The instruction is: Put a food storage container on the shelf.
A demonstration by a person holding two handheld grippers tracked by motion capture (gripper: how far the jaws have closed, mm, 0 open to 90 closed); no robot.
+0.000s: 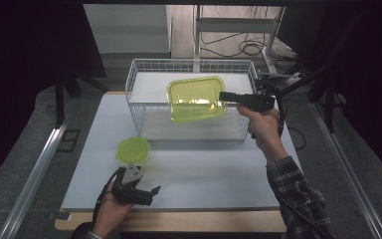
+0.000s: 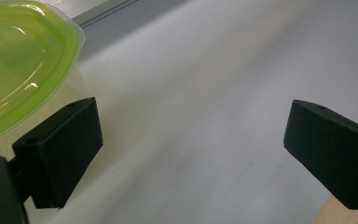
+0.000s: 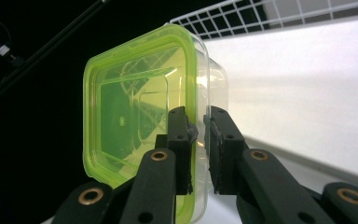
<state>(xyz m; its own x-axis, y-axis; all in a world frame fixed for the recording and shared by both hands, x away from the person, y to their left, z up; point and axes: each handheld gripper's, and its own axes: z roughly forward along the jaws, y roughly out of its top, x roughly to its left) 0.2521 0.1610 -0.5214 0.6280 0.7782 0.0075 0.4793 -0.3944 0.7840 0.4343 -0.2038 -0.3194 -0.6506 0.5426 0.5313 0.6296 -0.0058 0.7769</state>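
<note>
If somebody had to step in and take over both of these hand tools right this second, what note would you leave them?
Right gripper: shut on the rim of the large green-lidded container, holding it in the air over the wire basket.
Left gripper: open, nothing between its jaws, low near the table's front edge.
Small green-lidded container: stands on the table in front of the basket, just beyond the left gripper.
Done: large container gripped and lifted.
Left: probably set the large container down, likely in the basket or on the table, then deal with the small one. The grip is on the edge alone, so move gently.
</note>
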